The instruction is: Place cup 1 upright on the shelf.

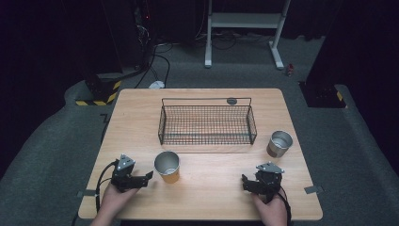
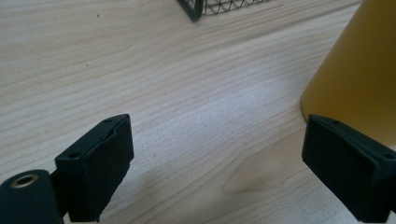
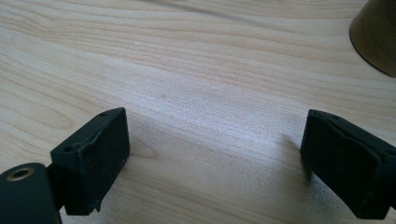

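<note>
With the left gripper (image 1: pixel 149 176) spread wide and empty just beside the upright yellow cup (image 1: pixel 167 166) on the table (image 1: pixel 211 197), and the right gripper (image 1: pixel 244 181) equally open and empty, an off-centre closure risks tipping the cup.

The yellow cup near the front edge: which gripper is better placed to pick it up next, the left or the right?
Probably the left. The left gripper sits just beside the yellow cup, jaws open, and the cup already shows at its right jaw in the left gripper view. The right gripper is much farther away.
</note>
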A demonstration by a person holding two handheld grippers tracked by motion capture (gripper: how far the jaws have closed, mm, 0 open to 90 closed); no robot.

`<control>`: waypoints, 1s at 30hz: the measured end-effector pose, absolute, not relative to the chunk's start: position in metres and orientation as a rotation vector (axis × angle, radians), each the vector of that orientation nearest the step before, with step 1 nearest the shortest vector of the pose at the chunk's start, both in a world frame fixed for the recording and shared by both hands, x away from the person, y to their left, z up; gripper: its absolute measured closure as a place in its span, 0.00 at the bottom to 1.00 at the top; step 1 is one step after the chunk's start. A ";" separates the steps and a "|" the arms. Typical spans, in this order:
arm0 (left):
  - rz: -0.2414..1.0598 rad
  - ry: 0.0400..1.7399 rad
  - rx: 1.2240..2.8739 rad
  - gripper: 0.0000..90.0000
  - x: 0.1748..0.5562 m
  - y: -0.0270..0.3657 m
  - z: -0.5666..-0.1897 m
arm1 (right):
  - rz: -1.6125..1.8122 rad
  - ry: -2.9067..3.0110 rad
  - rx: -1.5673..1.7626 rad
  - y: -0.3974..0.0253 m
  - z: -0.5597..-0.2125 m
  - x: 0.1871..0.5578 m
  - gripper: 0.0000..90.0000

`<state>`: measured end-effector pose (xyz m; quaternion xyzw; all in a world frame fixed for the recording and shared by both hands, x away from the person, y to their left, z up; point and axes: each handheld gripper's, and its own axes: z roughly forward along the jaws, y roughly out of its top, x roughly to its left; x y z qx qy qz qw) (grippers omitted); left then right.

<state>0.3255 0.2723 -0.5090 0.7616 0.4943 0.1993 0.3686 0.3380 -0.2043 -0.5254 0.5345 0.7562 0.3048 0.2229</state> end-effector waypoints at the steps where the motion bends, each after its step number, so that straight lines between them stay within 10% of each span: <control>1: 0.516 1.261 1.949 0.11 0.325 0.273 -0.508 | 0.841 2.088 1.476 -0.204 -0.525 0.338 0.09; 30: 0.481 1.127 1.839 0.01 0.310 0.272 -0.481 | 0.841 2.092 1.472 -0.204 -0.525 0.338 0.09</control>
